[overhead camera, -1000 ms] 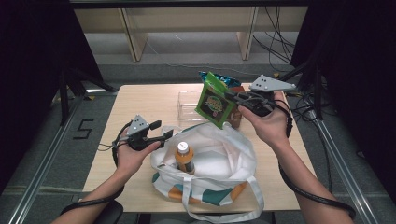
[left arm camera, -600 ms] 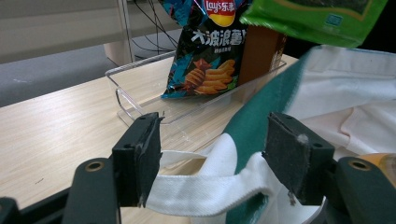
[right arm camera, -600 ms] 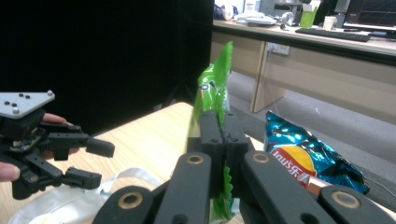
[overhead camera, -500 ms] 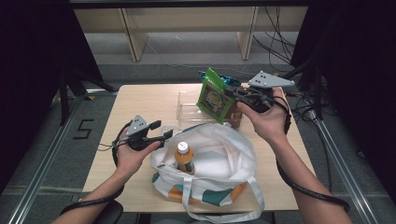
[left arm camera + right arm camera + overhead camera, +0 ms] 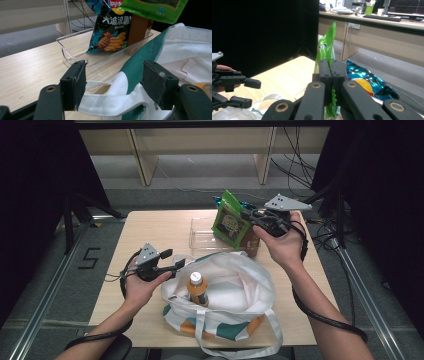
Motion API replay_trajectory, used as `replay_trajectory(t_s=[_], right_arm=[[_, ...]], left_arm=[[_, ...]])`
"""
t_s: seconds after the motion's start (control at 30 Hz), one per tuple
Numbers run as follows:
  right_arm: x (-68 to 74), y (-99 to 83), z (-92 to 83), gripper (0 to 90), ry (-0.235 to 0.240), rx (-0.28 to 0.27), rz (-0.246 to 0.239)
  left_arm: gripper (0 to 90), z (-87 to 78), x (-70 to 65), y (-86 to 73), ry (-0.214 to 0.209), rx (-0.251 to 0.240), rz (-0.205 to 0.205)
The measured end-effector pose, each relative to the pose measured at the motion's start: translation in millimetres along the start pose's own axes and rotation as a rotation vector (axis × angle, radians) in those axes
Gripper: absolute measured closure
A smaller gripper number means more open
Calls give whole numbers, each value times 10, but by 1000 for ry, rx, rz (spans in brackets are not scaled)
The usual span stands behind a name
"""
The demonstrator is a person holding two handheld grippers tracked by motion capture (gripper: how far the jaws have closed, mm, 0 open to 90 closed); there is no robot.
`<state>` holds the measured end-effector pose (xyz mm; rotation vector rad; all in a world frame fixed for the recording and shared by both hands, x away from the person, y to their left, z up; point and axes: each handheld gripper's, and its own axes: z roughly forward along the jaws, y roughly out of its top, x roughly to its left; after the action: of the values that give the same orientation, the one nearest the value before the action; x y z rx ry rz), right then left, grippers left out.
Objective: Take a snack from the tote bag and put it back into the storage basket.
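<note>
Hold the right gripper (image 5: 251, 216) clamped firmly on the edge of the green snack packet (image 5: 229, 220), up in the air above the clear tray (image 5: 200, 234), just behind the tote bag (image 5: 240, 285). Bring the packet over the bag mouth and lower it beside the orange bottle (image 5: 197, 287), not on top of it. Let go only once well inside.

Hold the left gripper (image 5: 113, 75) at the bag's rim, jaws apart, with the white strap (image 5: 107, 105) lying loose between them, not pinched.

Hard to tell whether a pad touches the cloth. Lower part of the packet hidden behind the jaws in the right gripper view. Bottom of the bag hidden by its folds. Chips bag (image 5: 110, 30) cut off at the top.
</note>
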<state>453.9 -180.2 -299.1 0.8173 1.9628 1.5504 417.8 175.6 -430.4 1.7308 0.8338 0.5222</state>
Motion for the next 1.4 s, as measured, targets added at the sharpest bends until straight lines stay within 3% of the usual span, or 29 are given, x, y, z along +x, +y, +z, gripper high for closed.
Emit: replay_trajectory(t_s=[0.03,0.1,0.3,0.33,0.77,1.13,1.4], right_arm=[[5,-4,-1,900,-10,4,14],[-8,-7,17,900,-8,2,-8],[-24,-10,57,900,-20,4,-13],[-13,-10,64,900,-25,8,10],[-60,3,171,900,-53,9,-24],[-71,-50,273,900,-82,25,-7],[-102,-103,352,900,-101,39,-29]], left_arm=[[356,0,-1,0,0,0,0],[356,-1,0,1,0,-1,0],[356,6,3,-3,-6,-5,0],[356,6,2,-3,-6,-5,0],[356,-1,-1,0,-1,-1,1],[356,-2,0,0,-1,-2,1],[356,0,-1,0,-2,-1,2]])
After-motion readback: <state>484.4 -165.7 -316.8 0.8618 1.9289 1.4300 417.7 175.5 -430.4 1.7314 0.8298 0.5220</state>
